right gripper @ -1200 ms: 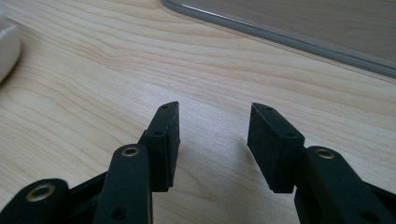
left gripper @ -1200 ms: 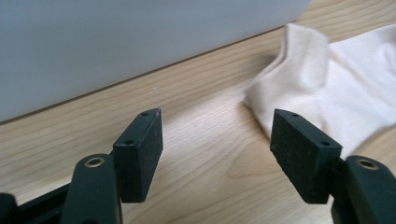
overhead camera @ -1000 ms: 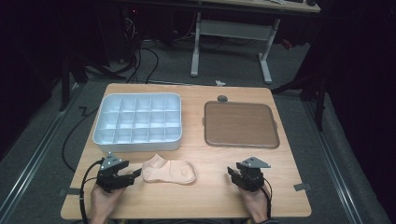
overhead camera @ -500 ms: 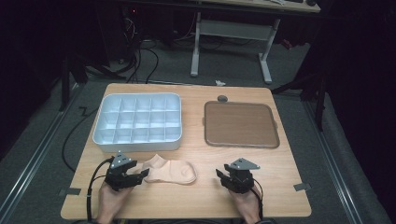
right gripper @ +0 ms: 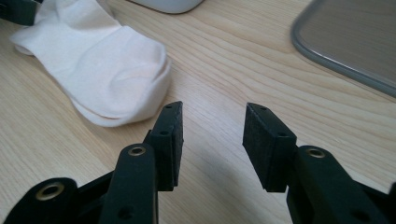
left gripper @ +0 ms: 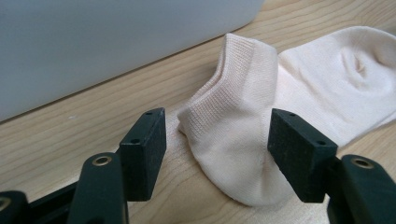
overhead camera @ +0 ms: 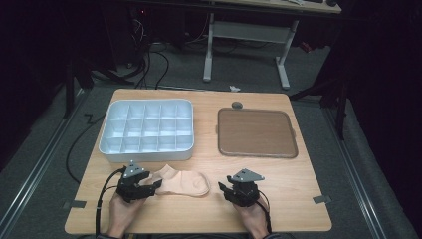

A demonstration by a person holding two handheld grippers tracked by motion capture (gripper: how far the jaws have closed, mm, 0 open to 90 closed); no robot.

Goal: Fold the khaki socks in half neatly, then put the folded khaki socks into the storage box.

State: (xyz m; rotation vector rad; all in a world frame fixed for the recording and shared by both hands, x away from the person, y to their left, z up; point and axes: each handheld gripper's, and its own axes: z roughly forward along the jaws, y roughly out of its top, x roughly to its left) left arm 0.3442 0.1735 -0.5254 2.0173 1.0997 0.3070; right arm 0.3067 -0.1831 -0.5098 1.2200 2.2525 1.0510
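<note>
A pale peach sock (overhead camera: pixel 181 182) lies flat near the table's front edge, between the two hands. My left gripper (overhead camera: pixel 153 188) is open at the sock's left end; in the left gripper view the ribbed cuff (left gripper: pixel 233 126) sits between the two black jaws, which stand apart on either side of it. My right gripper (overhead camera: pixel 223 190) is open a short way right of the sock's toe; in the right gripper view the sock (right gripper: pixel 100 58) lies ahead and to the left, with bare wood between the jaws.
A white compartment tray (overhead camera: pixel 147 130) stands just behind the sock, its wall (left gripper: pixel 116 42) close to the left gripper. A brown flat tray (overhead camera: pixel 256 133) lies at the right, its rim (right gripper: pixel 336 65) ahead of the right gripper. A small grey knob (overhead camera: pixel 237 105) sits behind it.
Both grippers have moved inward toward the sock. The left one has slid right until its jaws straddle the cuff; the right one has shifted left, nearer the toe.
</note>
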